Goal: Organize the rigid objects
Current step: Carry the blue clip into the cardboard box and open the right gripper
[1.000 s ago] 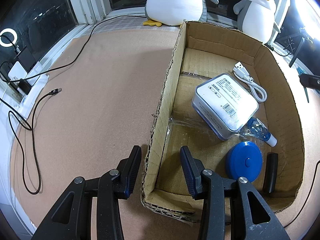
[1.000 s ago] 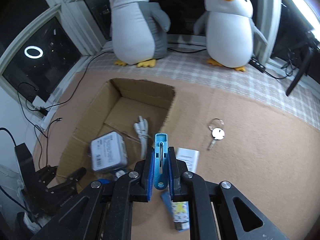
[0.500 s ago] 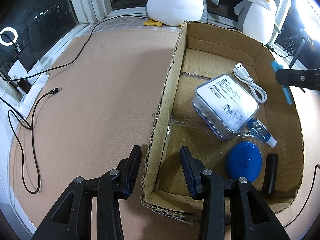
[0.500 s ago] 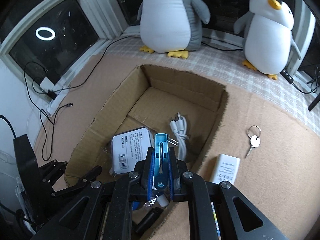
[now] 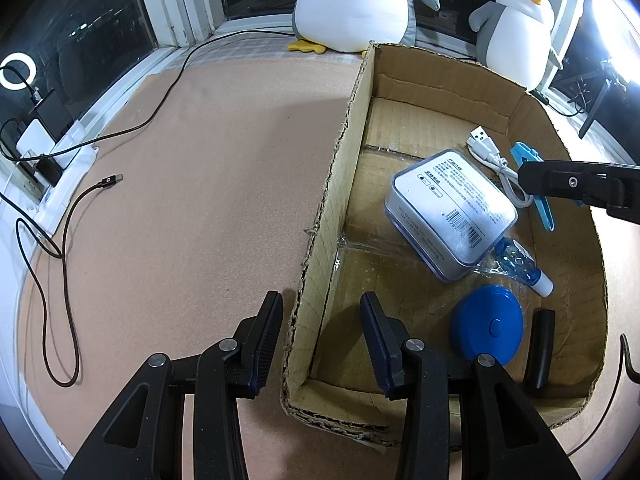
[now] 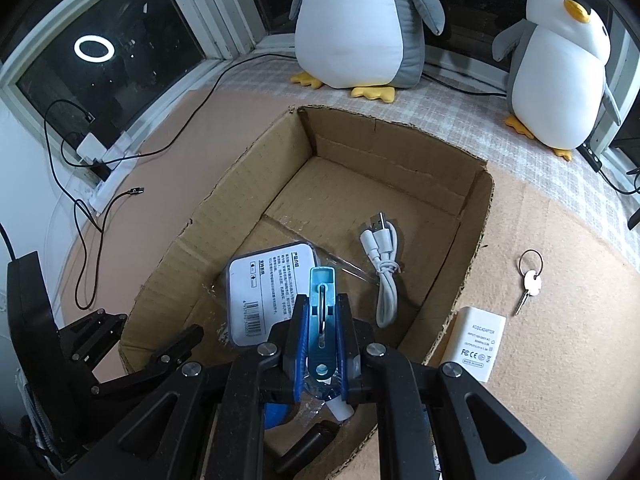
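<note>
An open cardboard box lies on the brown mat. In it are a white tin, a white USB cable, a blue round case, a small blue bottle and a black stick. My right gripper is shut on a light blue clip and holds it over the box's inside. My left gripper is open, its jaws astride the box's left wall near the front corner.
On the mat right of the box lie a white power adapter and a key on a ring. Two plush penguins stand at the back. Black cables and a power strip lie at the left.
My right gripper has carried the blue clip left from above the mat to over the box's inside. My left gripper has not moved.
</note>
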{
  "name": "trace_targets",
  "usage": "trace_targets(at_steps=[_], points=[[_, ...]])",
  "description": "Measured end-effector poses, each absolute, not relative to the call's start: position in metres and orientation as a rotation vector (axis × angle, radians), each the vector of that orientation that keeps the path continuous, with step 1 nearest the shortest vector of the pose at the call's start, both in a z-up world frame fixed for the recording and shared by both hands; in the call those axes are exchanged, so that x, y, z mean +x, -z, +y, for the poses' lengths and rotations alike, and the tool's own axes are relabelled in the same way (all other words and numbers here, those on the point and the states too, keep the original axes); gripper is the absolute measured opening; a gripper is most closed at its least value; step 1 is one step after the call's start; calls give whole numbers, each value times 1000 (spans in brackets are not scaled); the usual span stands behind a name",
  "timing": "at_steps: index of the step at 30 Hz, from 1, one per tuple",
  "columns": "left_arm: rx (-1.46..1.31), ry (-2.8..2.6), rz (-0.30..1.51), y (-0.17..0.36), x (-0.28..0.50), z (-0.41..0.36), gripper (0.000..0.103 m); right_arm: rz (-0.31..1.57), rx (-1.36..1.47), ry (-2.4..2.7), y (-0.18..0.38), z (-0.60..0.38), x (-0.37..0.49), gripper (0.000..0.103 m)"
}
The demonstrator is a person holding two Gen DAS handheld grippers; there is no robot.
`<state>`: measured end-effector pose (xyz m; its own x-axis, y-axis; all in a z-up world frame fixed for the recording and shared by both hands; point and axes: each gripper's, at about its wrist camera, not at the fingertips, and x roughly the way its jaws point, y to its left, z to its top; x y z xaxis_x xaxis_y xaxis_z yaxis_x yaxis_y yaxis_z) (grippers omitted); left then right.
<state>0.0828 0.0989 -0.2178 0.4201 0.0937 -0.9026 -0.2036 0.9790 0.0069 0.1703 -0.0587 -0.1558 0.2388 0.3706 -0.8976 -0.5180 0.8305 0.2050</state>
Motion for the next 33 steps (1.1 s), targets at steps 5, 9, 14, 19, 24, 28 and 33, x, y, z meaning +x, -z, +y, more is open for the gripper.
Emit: trace_targets(at_steps=[5,9,14,19,24,28,33], points=[[-110,-186,1122,218,83,99,44,1178,-152,-621,154,-57,169,20],[-109,-186,1122,218,83,99,44,1170,-147,-622,151,-58,167,29],[-109,-187,1122,217,83,100,44,1155,-124,-626,143,-65,166,30],[-110,-188,1121,217,83,101,44,1133,-84,-627,131,-82,167,35],[-111,-188,1121,217,83,101,44,1094,-20,-595,117,-111,174,46],[-110,-189,1121,217,83,101,44,1078,24,-522,116,-139,187,51],[-109,-189,1121,218,84,102,44,1101,94,-432,126,-174,211,51]])
